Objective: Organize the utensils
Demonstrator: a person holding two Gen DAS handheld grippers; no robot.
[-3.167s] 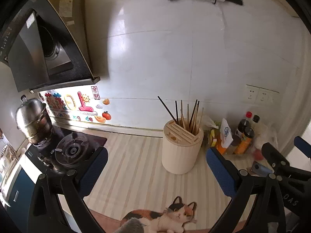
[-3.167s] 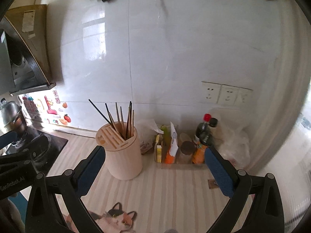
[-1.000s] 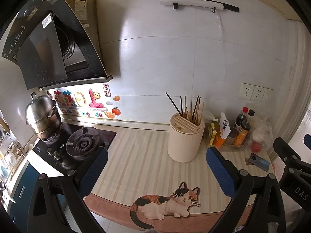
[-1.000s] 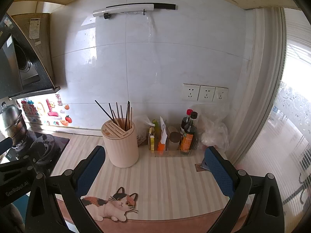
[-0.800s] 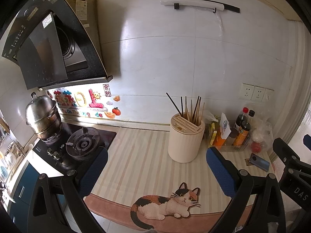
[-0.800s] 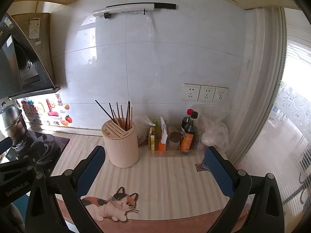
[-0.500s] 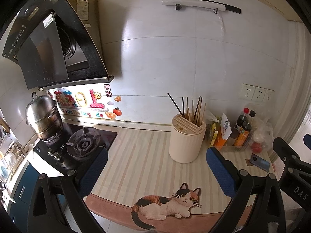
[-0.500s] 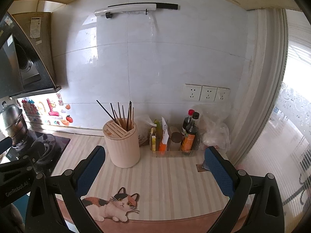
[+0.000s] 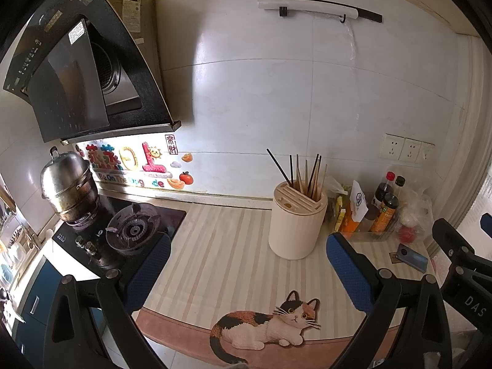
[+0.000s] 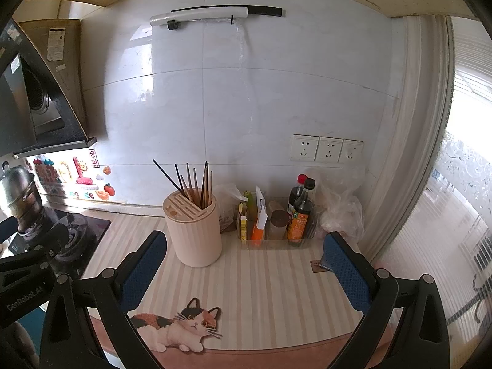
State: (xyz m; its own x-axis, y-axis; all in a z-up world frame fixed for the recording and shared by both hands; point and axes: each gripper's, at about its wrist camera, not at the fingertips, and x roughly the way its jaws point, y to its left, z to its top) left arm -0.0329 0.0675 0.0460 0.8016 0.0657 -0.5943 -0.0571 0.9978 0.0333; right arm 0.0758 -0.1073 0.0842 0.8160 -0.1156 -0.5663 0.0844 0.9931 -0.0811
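Both grippers have pulled back from the cream cylindrical holder of upright chopsticks, which stands ahead-left of the right gripper, nearer than the left gripper; both jaws gape empty.

Cream ribbed plastic utensil holder: matt
Steel steamer pot: shiny, scorched
White tiled wall: glossy
Blue gripper pads: textured

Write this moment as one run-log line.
left gripper: open, empty | right gripper: open, empty | chopsticks: in holder
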